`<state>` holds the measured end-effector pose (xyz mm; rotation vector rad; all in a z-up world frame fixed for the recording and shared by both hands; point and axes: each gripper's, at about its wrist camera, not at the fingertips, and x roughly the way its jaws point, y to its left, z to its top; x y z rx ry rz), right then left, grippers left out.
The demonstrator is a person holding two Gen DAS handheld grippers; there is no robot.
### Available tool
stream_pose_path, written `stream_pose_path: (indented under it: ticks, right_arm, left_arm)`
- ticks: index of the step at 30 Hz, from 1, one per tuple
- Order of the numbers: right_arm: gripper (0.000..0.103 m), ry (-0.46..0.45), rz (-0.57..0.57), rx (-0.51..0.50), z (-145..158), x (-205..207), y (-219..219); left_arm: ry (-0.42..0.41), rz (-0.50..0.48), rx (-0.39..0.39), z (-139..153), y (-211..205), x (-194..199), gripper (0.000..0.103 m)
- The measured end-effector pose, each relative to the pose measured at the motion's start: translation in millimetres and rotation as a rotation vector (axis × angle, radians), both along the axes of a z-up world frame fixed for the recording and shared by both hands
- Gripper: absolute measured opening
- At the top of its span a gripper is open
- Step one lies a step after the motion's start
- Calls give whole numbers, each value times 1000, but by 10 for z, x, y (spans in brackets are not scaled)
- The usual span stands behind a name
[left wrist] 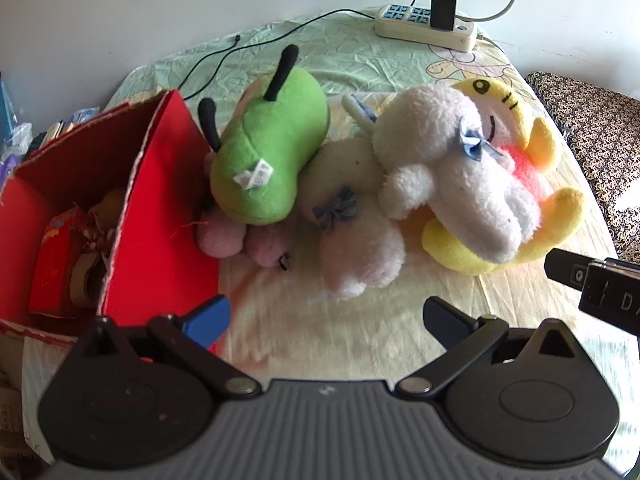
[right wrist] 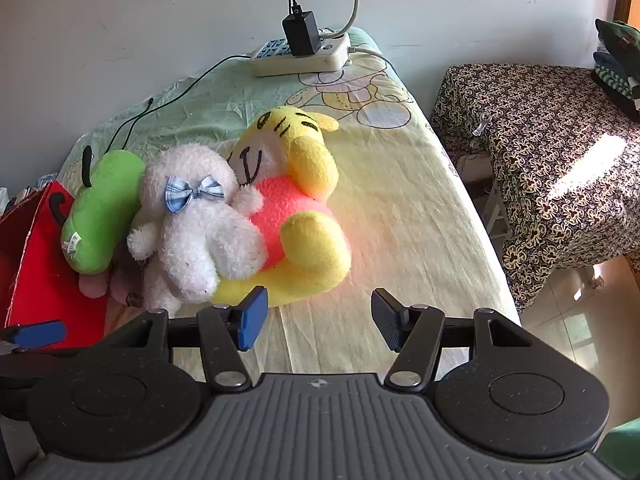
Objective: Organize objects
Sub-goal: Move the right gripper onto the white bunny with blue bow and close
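Note:
A heap of plush toys lies on the bed. A green plush [left wrist: 264, 152] [right wrist: 100, 216] with black feelers leans against a red cardboard box [left wrist: 160, 216] [right wrist: 36, 264]. A white fluffy plush [left wrist: 456, 164] [right wrist: 196, 228] with a blue bow lies over a yellow plush [left wrist: 532, 216] [right wrist: 308, 200] with a pink belly. A cream plush [left wrist: 360, 240] and a pink plush [left wrist: 240, 240] lie underneath. My left gripper [left wrist: 326, 320] is open just short of the heap, beside the box. My right gripper [right wrist: 318, 318] is open in front of the yellow plush, with nothing between its fingers.
The red box holds a smaller red packet [left wrist: 56, 264] and a tape roll [left wrist: 84, 284]. A power strip [left wrist: 424, 24] [right wrist: 300, 56] with a black charger and cables sits at the bed's far end. A patterned covered surface [right wrist: 540, 140] stands to the right, across a gap.

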<state>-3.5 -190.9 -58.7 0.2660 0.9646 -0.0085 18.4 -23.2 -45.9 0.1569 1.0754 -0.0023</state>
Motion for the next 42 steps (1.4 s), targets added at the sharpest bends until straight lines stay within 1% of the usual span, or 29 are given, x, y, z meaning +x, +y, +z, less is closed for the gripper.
stream_pose_path:
  ticks: [5, 10, 17, 21, 24, 26, 28, 30, 31, 33, 35, 36, 37, 38, 40, 42]
  right_arm:
    - [61, -6, -1, 12, 15, -16, -23]
    - [61, -10, -4, 21, 23, -29, -47]
    - [61, -5, 6, 30, 11, -46, -69]
    - [61, -30, 28, 69, 47, -82, -128]
    - [61, -63, 30, 122, 99, -99, -223]
    - [59, -91, 28, 166, 144, -93, -300]
    - [58, -121, 40, 206, 204, -49, -357]
    - [57, -144, 68, 253, 263, 39, -385]
    - [55, -150, 83, 280, 283, 91, -392]
    - [54, -157, 114, 334, 293, 233, -393]
    - [51, -152, 135, 354, 254, 381, -380]
    - [49, -143, 145, 360, 218, 453, -379]
    - [47, -130, 155, 370, 178, 518, -381]
    - [46, -116, 166, 384, 133, 586, -384]
    - [42, -87, 189, 412, 46, 694, -378]
    - [42, -69, 209, 428, -13, 751, -365]
  left_arm:
    - [-19, -19, 15, 37, -79, -14, 102]
    - [-15, -23, 21, 35, -112, -15, 102]
    - [-10, -39, 5, -2, -114, -43, 102]
    - [-20, -76, -64, -2, -65, -105, 102]
    - [-61, -118, -127, 81, -28, -146, 102]
    - [-95, -148, -171, 162, -7, -157, 101]
    - [-127, -178, -223, 250, 9, -121, 100]
    - [-139, -203, -286, 307, 37, -47, 98]
    - [-136, -208, -315, 314, 42, -1, 96]
    - [-115, -217, -375, 282, 26, 117, 90]
    - [-91, -219, -402, 217, -4, 212, 77]
    - [-76, -217, -408, 162, -17, 262, 74]
    - [-58, -214, -412, 110, -24, 305, 69]
    - [-40, -209, -416, 63, -29, 343, 68]
    - [-15, -207, -449, -10, -7, 409, 68]
    - [-6, -204, -476, -43, 31, 453, 68]
